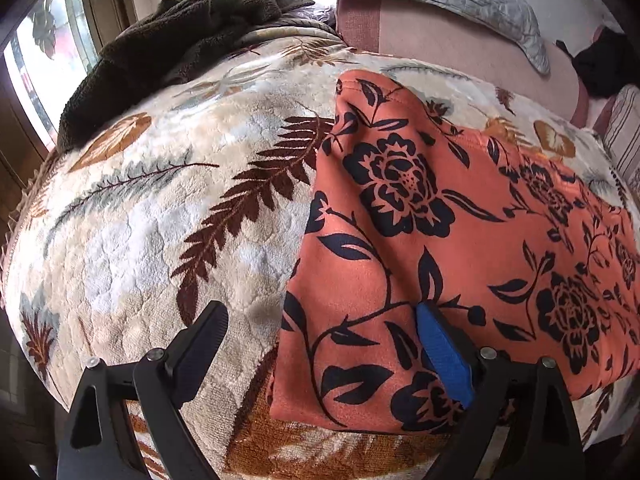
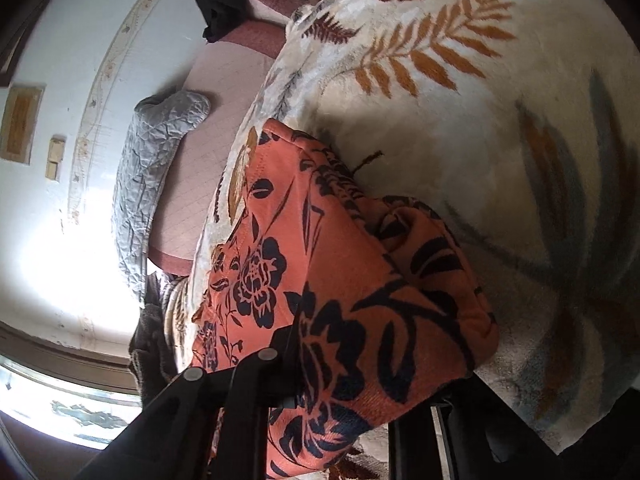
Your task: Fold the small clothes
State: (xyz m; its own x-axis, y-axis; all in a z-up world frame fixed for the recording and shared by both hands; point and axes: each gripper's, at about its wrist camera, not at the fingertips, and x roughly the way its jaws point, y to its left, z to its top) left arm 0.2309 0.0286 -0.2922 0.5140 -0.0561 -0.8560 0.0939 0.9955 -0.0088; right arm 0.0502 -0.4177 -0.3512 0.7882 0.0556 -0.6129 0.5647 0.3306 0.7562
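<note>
Right tool [image 2: 320, 364] pinches bunched orange garment [image 2: 360, 280] — soft knit.

Left gripper [image 1: 320, 344] agape, right gripper [image 2: 360, 364] clamped

**Our two grippers, up close**

On our left gripper [image 1: 320, 334] we see black plastic fingers [image 1: 202, 340] with finely ribbed inner faces. One finger is bare black; the other carries a bright blue pad [image 1: 444, 354]. Behind them, angular black linkage arms [image 1: 100, 412] fan outward, each pinned with a round silver screw [image 1: 155, 355].

On our right gripper [image 2: 352, 392] we see the same matte black linkage arms [image 2: 192, 420], with two round grey pivot pins [image 2: 267, 355]. A pale metal strip [image 2: 438, 432] runs along the black body on the other side. Its fingertips are hidden from us.
</note>
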